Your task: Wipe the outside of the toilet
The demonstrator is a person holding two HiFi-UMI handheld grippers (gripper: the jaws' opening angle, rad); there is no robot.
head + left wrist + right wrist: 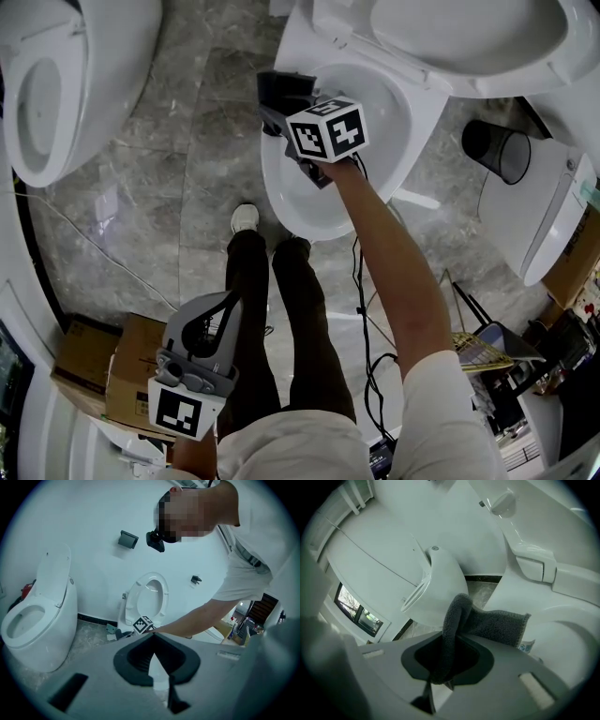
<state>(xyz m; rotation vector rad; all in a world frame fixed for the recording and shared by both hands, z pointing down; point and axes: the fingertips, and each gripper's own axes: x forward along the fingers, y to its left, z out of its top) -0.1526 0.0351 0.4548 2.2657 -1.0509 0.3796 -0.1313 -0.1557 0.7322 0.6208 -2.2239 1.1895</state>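
Observation:
The white toilet (314,214) stands open at top centre of the head view, its lid (469,42) raised. My right gripper (278,105) reaches down to the bowl's left rim near the hinge, shut on a dark grey cloth (282,87). In the right gripper view the cloth (487,625) bulges out of the shut jaws of the right gripper (454,641), against the toilet's rim (548,620). My left gripper (228,302) hangs low beside the person's leg, shut with nothing in it. The left gripper (152,637) looks back at the same toilet (151,595).
A second toilet (56,89) stands at the left and a third (548,220) at the right, with a black bin (497,150) between it and the middle one. Cardboard boxes (112,370) lie at lower left. Cables (361,281) and clutter cover the floor at right.

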